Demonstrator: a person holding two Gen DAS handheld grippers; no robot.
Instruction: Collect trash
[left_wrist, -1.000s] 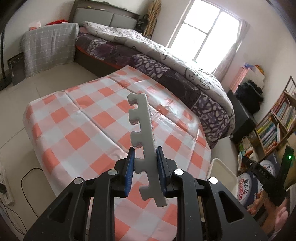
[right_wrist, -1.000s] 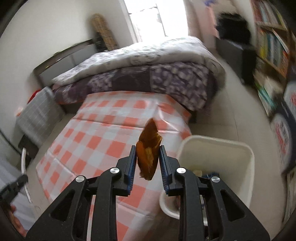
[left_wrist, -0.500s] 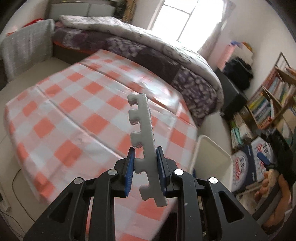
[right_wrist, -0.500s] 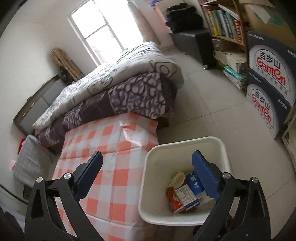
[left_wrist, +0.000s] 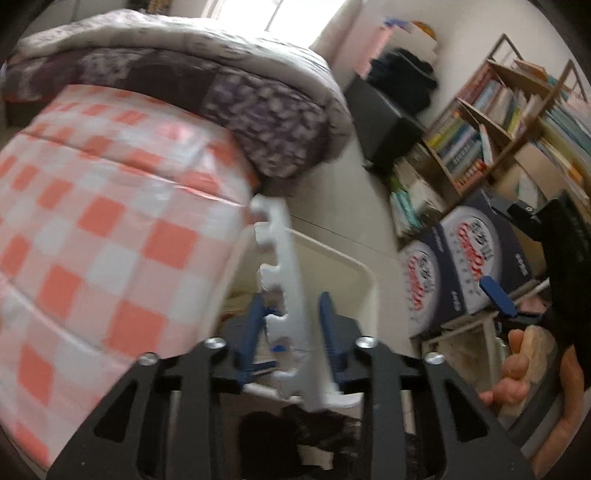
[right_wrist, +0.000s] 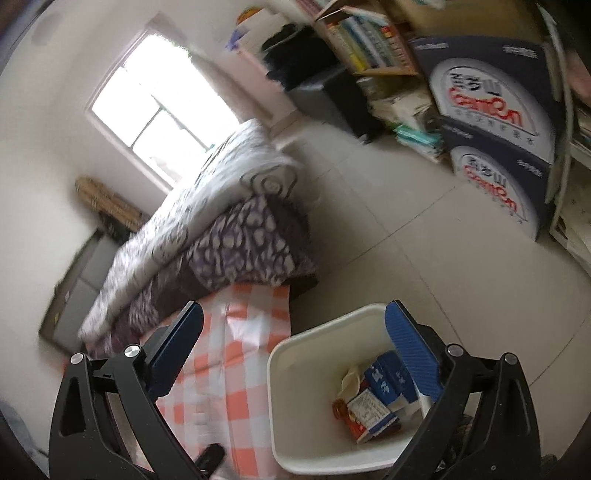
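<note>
A white notched foam strip (left_wrist: 286, 280) stands between the fingers of my left gripper (left_wrist: 291, 325), over the white trash bin (left_wrist: 364, 280). The jaws have parted and a gap shows on each side of the strip, so it is loose. My right gripper (right_wrist: 295, 343) is wide open and empty above the same bin (right_wrist: 291, 373), which holds blue-and-white cartons (right_wrist: 384, 384) and a red-and-white packet (right_wrist: 365, 415). The right gripper and the hand holding it also show in the left wrist view (left_wrist: 496, 293).
The table with the orange-checked cloth (left_wrist: 92, 229) stands left of the bin. A bed with a purple quilt (right_wrist: 221, 229) lies behind it. Bookshelves (left_wrist: 480, 136) and stacked boxes (right_wrist: 491, 122) line the right side. Tiled floor (right_wrist: 424, 258) lies around the bin.
My left gripper swung right from the table to over the bin and its jaws opened off the foam strip. My right gripper, open since dropping the orange wrapper, tilted and moved back.
</note>
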